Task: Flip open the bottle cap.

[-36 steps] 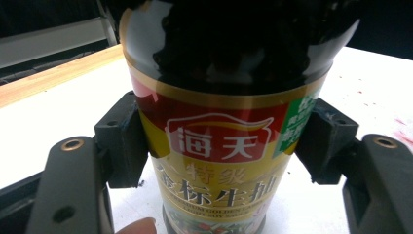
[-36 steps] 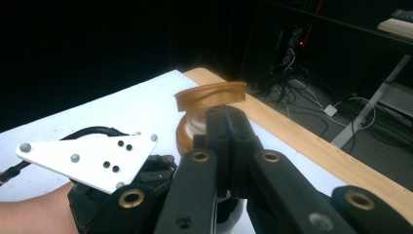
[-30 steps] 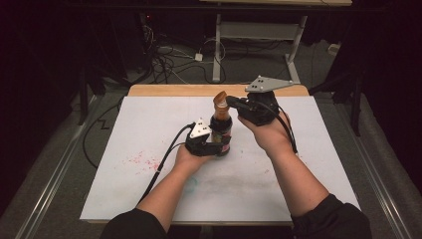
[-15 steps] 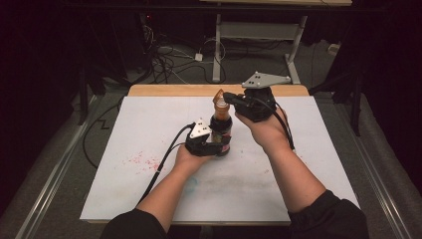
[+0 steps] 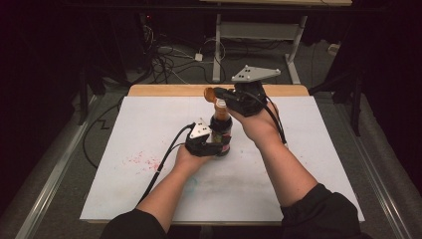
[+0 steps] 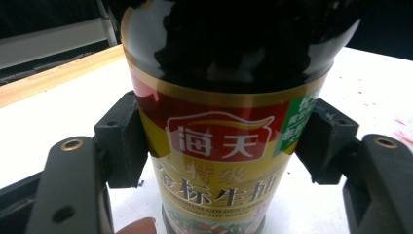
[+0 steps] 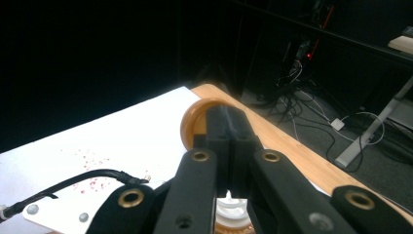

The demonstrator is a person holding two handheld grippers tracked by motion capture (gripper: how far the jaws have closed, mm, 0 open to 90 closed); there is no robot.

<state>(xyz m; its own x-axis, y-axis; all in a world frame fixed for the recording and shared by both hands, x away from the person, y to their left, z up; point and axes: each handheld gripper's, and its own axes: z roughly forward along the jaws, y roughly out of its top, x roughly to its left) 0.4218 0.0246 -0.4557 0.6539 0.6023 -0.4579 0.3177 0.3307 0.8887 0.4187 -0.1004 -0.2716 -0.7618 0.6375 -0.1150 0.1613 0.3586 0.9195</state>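
Observation:
A dark soy sauce bottle (image 5: 220,124) with a red and gold label (image 6: 221,146) stands upright on the white sheet (image 5: 308,149). My left gripper (image 5: 218,145) is shut on its lower body, one pad pressing on each side (image 6: 122,141). Over the bottle's neck, my right gripper (image 5: 222,93) is shut on the orange flip cap (image 5: 210,93), which is tilted up to the left of the neck. In the right gripper view the cap (image 7: 194,122) sits between the closed jaws (image 7: 228,131), and the white pour spout (image 7: 229,207) shows below them.
Red stains (image 5: 144,160) mark the sheet left of the bottle. The table's wooden back edge (image 5: 169,90) runs behind it. My left gripper's cable (image 5: 164,159) trails toward the front. Cables and a desk frame (image 5: 293,45) lie on the floor beyond.
My right gripper has risen and pulled the orange cap up and to the left, off the top of the neck. The left gripper and the bottle have stayed put.

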